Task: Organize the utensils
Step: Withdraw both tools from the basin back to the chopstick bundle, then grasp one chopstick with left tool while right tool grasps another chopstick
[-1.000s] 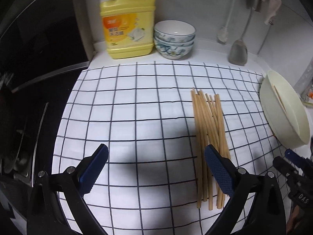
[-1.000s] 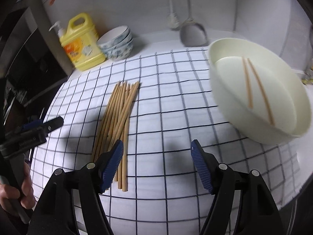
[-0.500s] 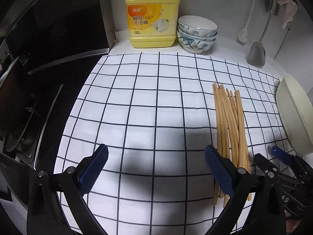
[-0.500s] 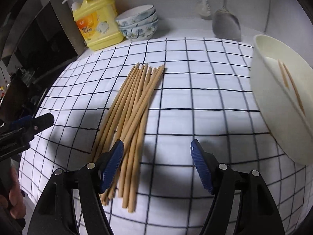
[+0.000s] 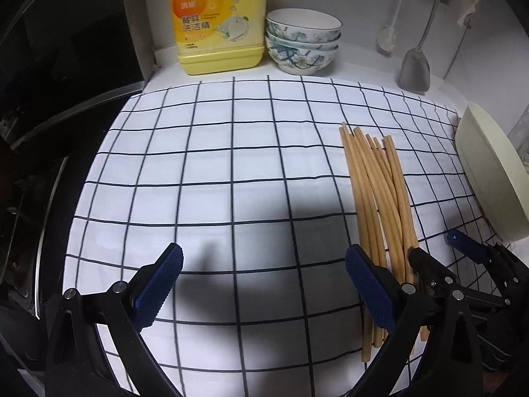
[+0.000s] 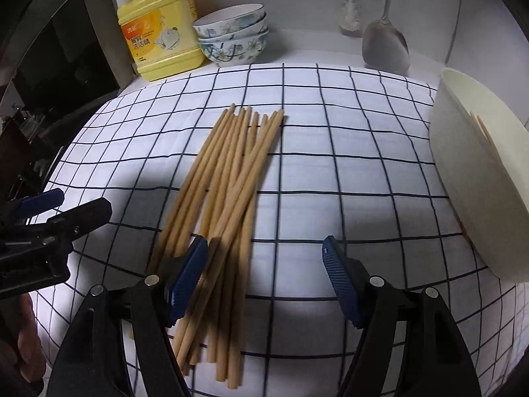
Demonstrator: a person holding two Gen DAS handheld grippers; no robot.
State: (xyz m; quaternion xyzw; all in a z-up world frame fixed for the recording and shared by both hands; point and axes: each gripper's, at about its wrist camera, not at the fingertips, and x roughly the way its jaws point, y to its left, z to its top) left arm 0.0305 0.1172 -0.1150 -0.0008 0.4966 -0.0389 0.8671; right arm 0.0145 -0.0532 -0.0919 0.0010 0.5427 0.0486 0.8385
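Right wrist: chopsticks (image 6: 228, 178) under tool's (image 6: 264, 278) left finger.

**Counts on the desk**

Roughly ten chopsticks (image 6: 228, 185) are lying in one loose bundle on the checked cloth (image 6: 330, 172); the exact number is hard to tell where they overlap. At least one more chopstick is showing inside the single cream basin (image 6: 469, 172). Three patterned bowls (image 6: 233, 38) are sitting stacked. One yellow bottle (image 6: 158, 33) is standing beside them. One metal ladle (image 6: 385, 46) and one white brush (image 6: 348, 20) are hanging at the wall.
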